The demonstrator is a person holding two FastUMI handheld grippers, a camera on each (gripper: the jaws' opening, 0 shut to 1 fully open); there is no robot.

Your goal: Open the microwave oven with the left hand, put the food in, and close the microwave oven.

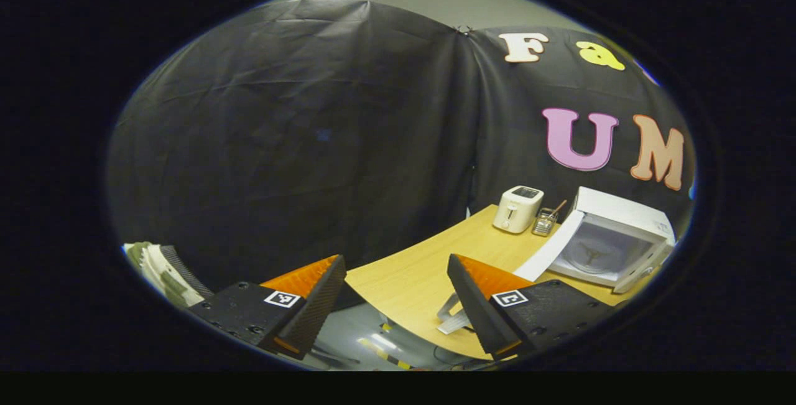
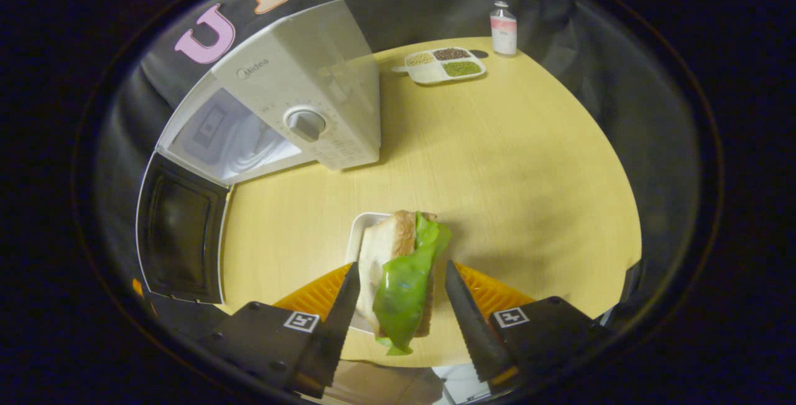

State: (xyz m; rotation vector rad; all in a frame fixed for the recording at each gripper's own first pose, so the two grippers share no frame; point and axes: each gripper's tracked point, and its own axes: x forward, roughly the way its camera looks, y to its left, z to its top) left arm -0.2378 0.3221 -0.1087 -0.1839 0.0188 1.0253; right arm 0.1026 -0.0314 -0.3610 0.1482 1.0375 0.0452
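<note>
The white microwave (image 2: 298, 81) stands at the back left of the round wooden table (image 2: 528, 175), its door (image 2: 180, 237) swung wide open and the cavity (image 2: 230, 137) showing. A sandwich (image 2: 398, 268) of bread and green lettuce sits over a white plate (image 2: 357, 234). My right gripper (image 2: 401, 264) straddles it: the left finger touches the bread, and a thin gap shows at the right finger. My left gripper (image 1: 395, 259) is open and holds nothing, off the table's edge, well away from the microwave (image 1: 612, 249) and its open door (image 1: 547, 249).
A white toaster (image 1: 517, 208) and a wire holder (image 1: 546, 221) stand beside the microwave. A divided tray of grains (image 2: 444, 64) and a small bottle (image 2: 504, 27) sit at the far edge. A white bracket (image 1: 451, 315) hangs at the table's edge.
</note>
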